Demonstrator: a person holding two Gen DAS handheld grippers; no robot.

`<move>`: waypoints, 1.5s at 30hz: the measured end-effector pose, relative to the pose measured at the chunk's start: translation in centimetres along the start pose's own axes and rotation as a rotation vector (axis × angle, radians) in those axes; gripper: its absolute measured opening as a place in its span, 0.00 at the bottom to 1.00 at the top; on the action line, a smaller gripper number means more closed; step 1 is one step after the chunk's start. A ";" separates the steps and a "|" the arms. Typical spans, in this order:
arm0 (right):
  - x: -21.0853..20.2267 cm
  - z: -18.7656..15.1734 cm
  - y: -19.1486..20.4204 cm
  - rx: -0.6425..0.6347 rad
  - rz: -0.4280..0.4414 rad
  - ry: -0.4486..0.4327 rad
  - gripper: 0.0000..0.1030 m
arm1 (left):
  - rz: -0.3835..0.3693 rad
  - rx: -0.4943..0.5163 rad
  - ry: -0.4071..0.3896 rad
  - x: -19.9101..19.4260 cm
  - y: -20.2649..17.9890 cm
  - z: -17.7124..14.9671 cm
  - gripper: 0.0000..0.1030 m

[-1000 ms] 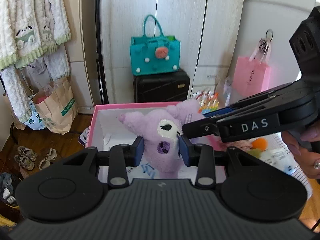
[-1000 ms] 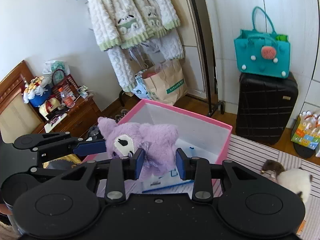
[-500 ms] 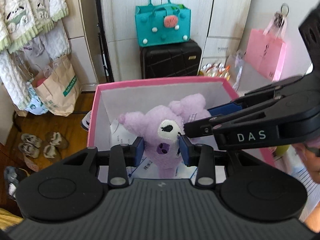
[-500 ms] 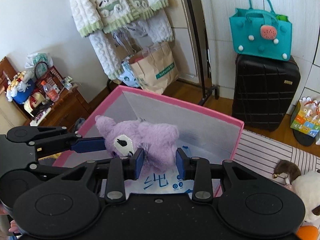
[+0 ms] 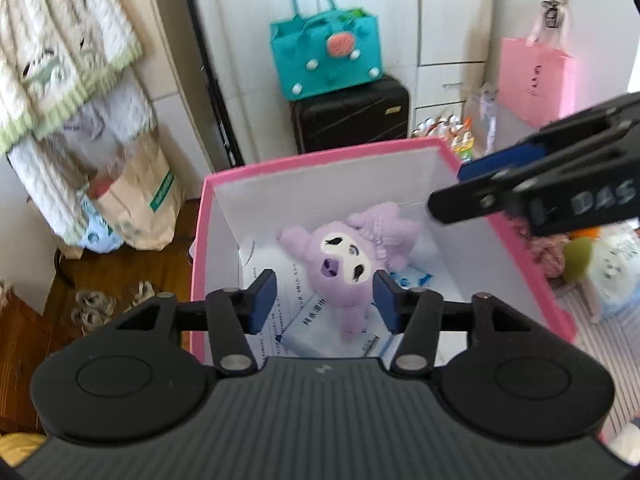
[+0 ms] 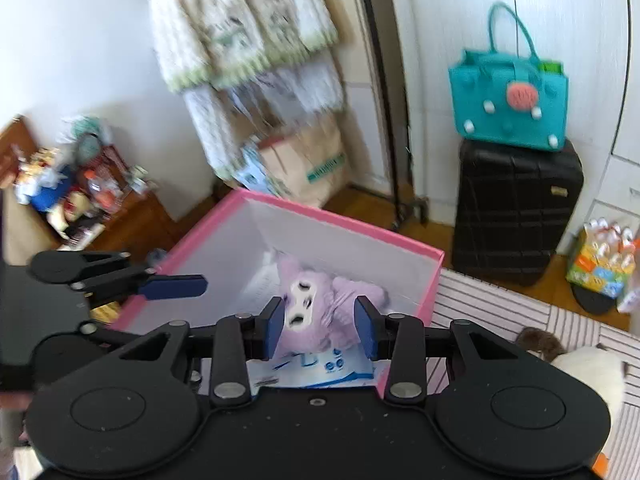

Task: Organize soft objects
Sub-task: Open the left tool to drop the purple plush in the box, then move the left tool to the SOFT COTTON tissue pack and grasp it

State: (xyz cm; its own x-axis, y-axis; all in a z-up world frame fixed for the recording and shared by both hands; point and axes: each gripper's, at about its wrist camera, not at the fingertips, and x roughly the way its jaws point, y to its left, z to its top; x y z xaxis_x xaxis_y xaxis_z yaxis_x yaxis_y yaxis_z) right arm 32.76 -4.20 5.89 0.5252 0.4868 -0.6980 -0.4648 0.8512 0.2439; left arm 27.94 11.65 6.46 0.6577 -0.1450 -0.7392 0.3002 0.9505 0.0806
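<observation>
**Purple plush down in the pink box, more toys waiting**

Down on the papers at the bottom of the pink box (image 5: 208, 216) lies the purple plush (image 5: 348, 256), face up, free of both tools. Above it the left gripper (image 5: 324, 300) hangs with its blue pads spread wide and nothing between them — released, with the toy showing through the gap but well below. Over the box from the other side, the right gripper (image 6: 320, 326) is spread just as wide and also carries nothing; the plush is framed between its pads, but the right wrist view is smeared with motion, so how far above the toy it hangs is hard to judge, though contact looks unlikely.

One soft object, then, appears to be put away. What is left sits outside the box: on the striped surface (image 6: 488, 304) to the right, a white and brown plush (image 6: 576, 364) lies near the right gripper, and the left wrist view shows a blurred cluster of soft toys (image 5: 600, 264) beyond the box's right wall — their number cannot be made out. By that count the task is begun, not finished; the next reach probably goes to one of those.
</observation>
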 end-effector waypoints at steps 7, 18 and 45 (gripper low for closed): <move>-9.0 -2.2 1.0 -0.094 -0.014 -0.108 0.43 | -0.108 0.016 -0.040 -6.2 -1.7 -0.1 0.54; -18.0 -7.4 0.7 -0.153 -0.047 -0.174 0.43 | -0.194 0.102 -0.161 -13.1 -7.3 -1.9 0.59; -24.1 -23.2 -3.9 -0.049 -0.186 -0.257 0.74 | -0.196 0.310 -0.277 -12.5 -23.7 -10.9 0.77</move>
State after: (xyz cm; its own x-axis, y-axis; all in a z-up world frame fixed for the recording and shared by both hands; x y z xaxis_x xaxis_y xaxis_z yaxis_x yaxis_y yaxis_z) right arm 5.33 -23.82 6.14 0.7645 0.3624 -0.5331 -0.3741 0.9229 0.0910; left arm 5.04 -6.06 6.48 0.7154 -0.4217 -0.5571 0.6018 0.7769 0.1849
